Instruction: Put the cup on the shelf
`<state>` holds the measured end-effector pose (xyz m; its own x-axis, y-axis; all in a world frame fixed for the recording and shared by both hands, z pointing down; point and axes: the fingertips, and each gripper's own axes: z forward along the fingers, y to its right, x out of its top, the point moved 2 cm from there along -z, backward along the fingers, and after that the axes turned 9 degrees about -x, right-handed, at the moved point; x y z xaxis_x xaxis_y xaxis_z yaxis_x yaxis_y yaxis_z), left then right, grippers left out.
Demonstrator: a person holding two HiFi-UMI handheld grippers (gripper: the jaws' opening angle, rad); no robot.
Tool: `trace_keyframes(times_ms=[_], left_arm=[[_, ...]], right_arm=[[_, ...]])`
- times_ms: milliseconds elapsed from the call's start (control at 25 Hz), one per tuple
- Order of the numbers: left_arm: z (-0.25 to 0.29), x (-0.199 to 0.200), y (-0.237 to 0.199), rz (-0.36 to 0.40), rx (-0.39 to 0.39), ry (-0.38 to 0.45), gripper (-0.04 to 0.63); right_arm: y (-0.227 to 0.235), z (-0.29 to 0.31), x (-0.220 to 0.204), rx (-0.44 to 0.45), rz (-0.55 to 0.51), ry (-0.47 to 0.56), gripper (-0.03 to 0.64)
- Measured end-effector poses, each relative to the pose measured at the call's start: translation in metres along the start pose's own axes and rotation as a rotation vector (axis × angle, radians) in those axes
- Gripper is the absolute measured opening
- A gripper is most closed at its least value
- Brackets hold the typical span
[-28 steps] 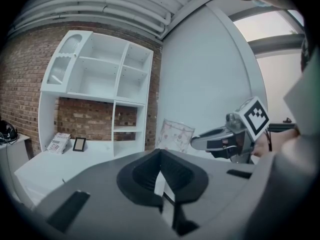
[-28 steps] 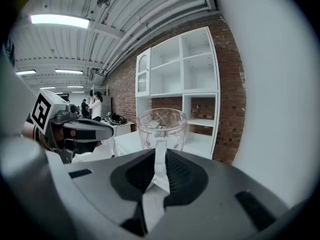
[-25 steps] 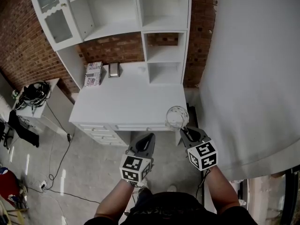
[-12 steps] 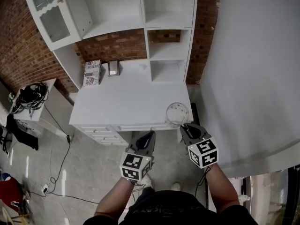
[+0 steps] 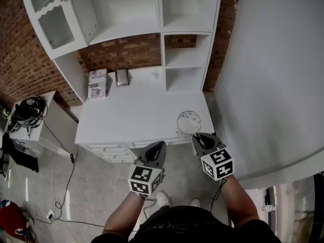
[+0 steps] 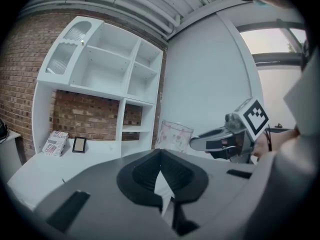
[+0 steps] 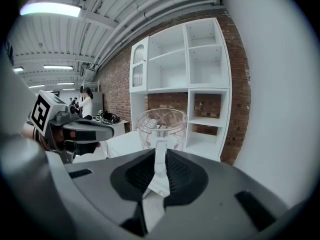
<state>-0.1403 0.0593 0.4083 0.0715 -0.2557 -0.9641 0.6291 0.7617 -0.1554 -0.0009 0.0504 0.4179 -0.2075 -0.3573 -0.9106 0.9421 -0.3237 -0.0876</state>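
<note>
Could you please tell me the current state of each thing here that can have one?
Cup: upright, held by its handle, not yet on the shelf.
Right gripper: shut on the cup's handle.
Left gripper: shut, empty.
Desk drawers: closed.
Picture frame: standing upright on the desk.

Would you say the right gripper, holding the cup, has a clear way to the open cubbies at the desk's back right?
Probably yes. The right gripper grips the cup by its handle at the desk's front edge; the desktop between it and the cubbies looks bare.
</note>
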Motion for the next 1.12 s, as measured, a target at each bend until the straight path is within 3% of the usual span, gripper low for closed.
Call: trace_keyframes(times_ms=[600,1120], left_arm=[[-0.029,-0.009,-0.077,-0.009,-0.040,-0.017,0.003],[0.027,-0.002,-0.097,-0.018,-0.042,-0.036,0.003]], right_arm=[[-0.062,0.063,0.026,-0.010,0.007,-0.011,0.043],[-0.020,0.111,0.031,0.004,0.015,-0.022,0.043]])
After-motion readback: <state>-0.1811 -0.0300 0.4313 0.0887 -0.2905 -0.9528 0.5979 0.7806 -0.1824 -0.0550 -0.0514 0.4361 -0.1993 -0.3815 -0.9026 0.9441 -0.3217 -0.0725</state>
